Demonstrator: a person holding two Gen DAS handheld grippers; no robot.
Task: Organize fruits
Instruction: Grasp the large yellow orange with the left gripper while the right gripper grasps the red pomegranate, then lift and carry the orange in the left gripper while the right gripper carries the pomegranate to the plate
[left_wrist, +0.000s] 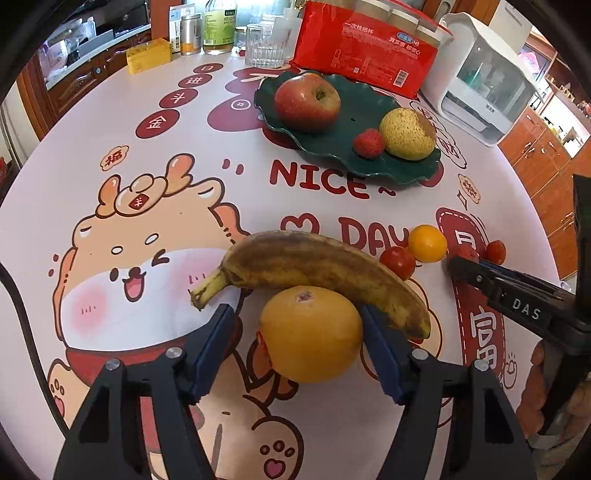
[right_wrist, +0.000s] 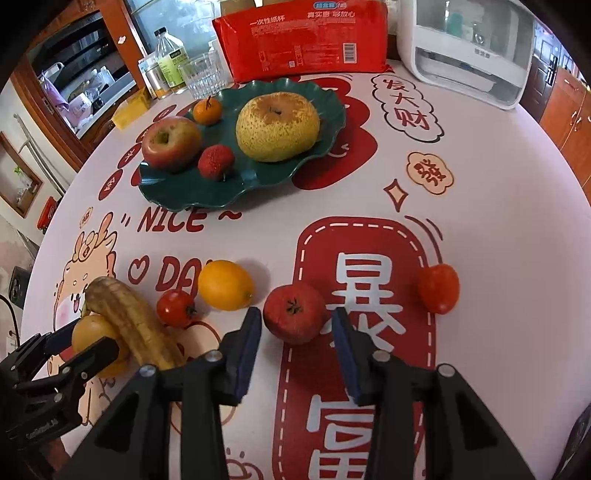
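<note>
- Our left hand-held gripper (left_wrist: 299, 325) sits spread wide around the orange (left_wrist: 311, 334), not clamping.
- Our right hand-held gripper (right_wrist: 297, 325) is released, straddling the red fruit (right_wrist: 294, 314) on the table (right_wrist: 498, 229).

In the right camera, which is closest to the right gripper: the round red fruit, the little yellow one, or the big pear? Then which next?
1. Round red fruit, between the right gripper fingers.
2. Little yellow fruit, farther left.
3. Big pear, far back on the green plate.

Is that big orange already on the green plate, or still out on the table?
Still out on the table. The big orange sits between the left gripper's open jaws, against the banana, well short of the green plate.
</note>
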